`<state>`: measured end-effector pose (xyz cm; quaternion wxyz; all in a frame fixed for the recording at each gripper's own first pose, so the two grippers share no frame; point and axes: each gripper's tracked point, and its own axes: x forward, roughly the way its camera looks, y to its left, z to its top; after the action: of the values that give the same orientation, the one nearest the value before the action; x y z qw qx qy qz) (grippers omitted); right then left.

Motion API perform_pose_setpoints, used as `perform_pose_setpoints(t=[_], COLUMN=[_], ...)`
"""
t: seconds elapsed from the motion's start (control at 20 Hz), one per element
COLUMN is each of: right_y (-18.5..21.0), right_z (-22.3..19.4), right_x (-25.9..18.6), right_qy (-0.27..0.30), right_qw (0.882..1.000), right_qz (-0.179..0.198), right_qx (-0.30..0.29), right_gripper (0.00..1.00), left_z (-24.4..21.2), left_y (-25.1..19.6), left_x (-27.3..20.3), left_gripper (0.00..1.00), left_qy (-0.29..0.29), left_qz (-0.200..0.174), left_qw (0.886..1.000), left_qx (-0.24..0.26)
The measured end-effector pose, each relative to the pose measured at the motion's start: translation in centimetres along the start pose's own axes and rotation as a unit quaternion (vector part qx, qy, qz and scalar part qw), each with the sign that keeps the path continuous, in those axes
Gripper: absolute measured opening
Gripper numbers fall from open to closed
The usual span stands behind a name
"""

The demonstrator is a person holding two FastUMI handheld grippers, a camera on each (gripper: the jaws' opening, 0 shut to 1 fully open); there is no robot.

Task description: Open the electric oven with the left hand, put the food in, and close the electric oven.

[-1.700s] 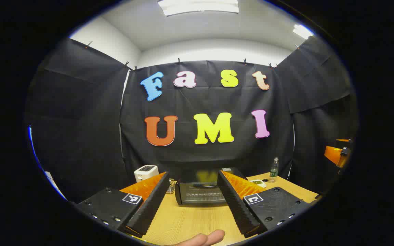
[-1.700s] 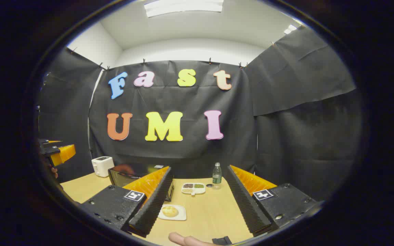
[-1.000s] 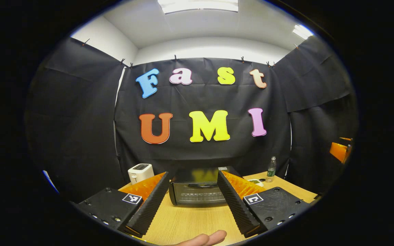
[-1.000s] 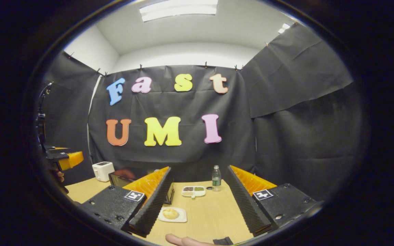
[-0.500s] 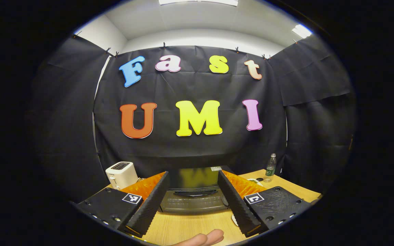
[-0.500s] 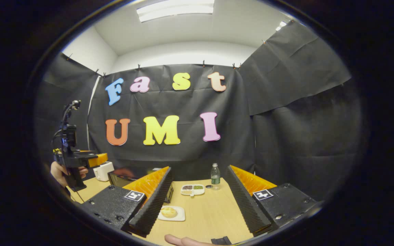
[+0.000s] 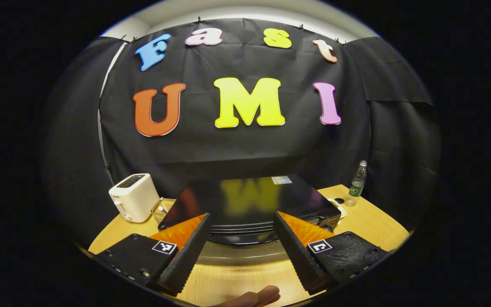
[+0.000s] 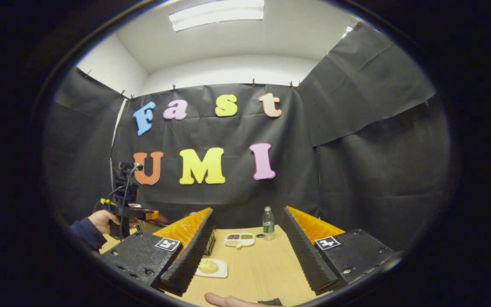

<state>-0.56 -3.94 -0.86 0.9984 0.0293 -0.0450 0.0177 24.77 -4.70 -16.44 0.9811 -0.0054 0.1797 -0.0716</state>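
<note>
The black electric oven (image 7: 245,198) stands close in front in the left gripper view; I look down on its glossy top, and its front edge with the handle (image 7: 239,241) lies between the fingers. My left gripper (image 7: 241,215) is open and holds nothing. It hovers just before and above the oven's front. In the right gripper view, a person's hand holds the left gripper (image 8: 130,212) at the far left. A bun on a small white plate (image 8: 208,267) lies on the table beside my right gripper (image 8: 247,211), which is open and holds nothing.
A white toaster (image 7: 132,196) and a small wire basket (image 7: 161,209) stand left of the oven. Right of it are a water bottle (image 7: 357,177) and a white divided dish (image 8: 239,239). The wooden table (image 8: 262,268) runs back to the black cloth wall.
The left gripper has moved forward and up to the oven, tilting down over its top. The right gripper has barely moved; both stay open.
</note>
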Motion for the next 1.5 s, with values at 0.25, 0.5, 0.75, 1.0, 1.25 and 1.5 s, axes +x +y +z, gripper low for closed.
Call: perform_pose_setpoints(t=[0.25, 0.5, 0.75, 1.0, 1.25, 1.5], right_y=[-2.0, -2.0, -2.0, -1.7, -1.3, -0.7], right_z=[0.3, 0.0, -0.3, -0.4, -0.5, -1.2], right_x=[-0.2, -0.5, -0.6, -0.8, -0.9, -0.6], right_qy=[-0.019, -0.017, -0.013, -0.012, -0.011, -0.003], right_qw=[1.000, 1.000, 1.000, 1.000, 1.000, 1.000], right_qz=[-0.017, -0.016, -0.015, -0.015, -0.012, -0.009], right_qx=[-0.009, -0.006, -0.003, 0.001, 0.001, -0.004], right_gripper=[0.96, 0.96, 0.96, 0.96, 0.96, 0.96], left_z=[-3.2, -3.4, -4.3, -5.7, -7.5, -9.9], left_y=[-0.5, -0.8, -1.0, -1.2, -1.5, -1.9], left_x=[2.1, 1.4, -0.2, -2.0, -4.3, -6.2], left_gripper=[0.95, 0.97, 0.98, 0.97, 0.97, 0.97], left_qy=[0.057, 0.063, 0.077, 0.078, 0.075, 0.078], left_qz=[0.000, 0.007, 0.009, 0.011, 0.008, 0.008], left_qw=[0.998, 0.998, 0.997, 0.997, 0.997, 0.997], left_qx=[-0.010, -0.011, -0.009, -0.006, -0.011, -0.007])
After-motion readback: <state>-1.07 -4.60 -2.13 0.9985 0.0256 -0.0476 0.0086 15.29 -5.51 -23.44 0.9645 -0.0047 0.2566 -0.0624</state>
